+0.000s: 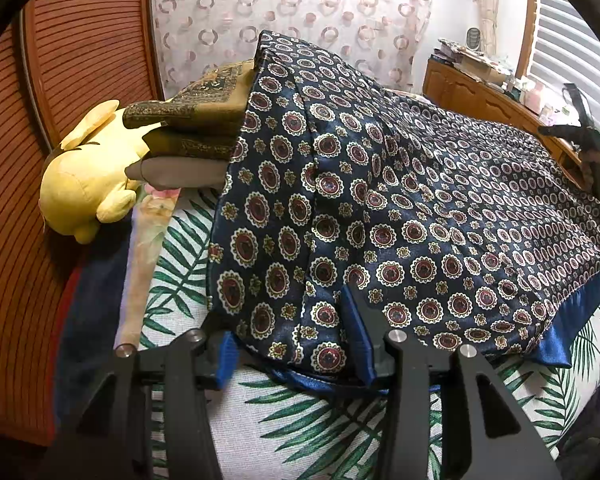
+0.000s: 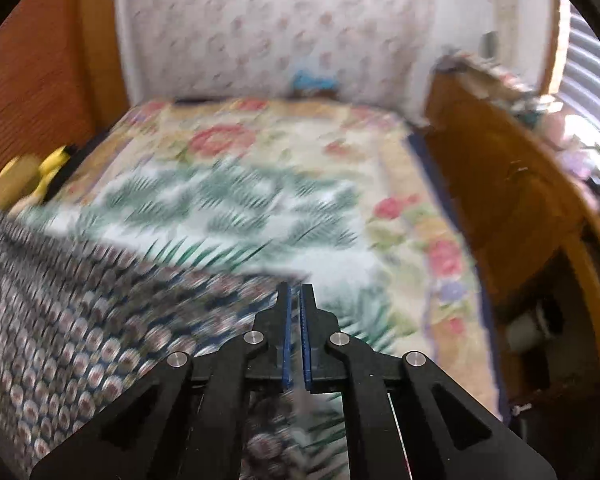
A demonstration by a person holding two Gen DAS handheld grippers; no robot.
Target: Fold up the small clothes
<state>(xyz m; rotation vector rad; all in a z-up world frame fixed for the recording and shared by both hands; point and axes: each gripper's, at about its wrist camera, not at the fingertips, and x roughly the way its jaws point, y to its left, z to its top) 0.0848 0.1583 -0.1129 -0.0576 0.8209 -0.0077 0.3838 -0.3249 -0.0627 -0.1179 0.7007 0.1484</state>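
The navy patterned cloth [image 1: 380, 200] lies draped over the bed, its far end rising up against a stack of folded fabrics [image 1: 196, 128] and hiding most of that stack; only the stack's left edges show. The cloth's near hem, with a plain blue lining, falls over the left hand-held gripper [image 1: 296, 356] and hides the space between its fingers, so whether the pads press on the cloth cannot be told; the fingers stand well apart, the blue pads [image 1: 356, 332] partly under the cloth. This gripper points down at a slant toward the palm-leaf bedspread [image 1: 300, 420].

The right wrist view is blurred by motion. There the cloth [image 2: 80, 320] fills the lower left and its edge runs to the fingertips of the right hand-held gripper [image 2: 295, 292], whose fingers are drawn together with only a thin slit between the blue pads; a fold of cloth appears to sit in that slit, but the blur makes it uncertain.

A yellow plush toy [image 1: 88, 184] lies beside the stack, at the bed's edge. A wooden dresser [image 1: 480, 96] stands beyond, its top cluttered with things too small to make out.
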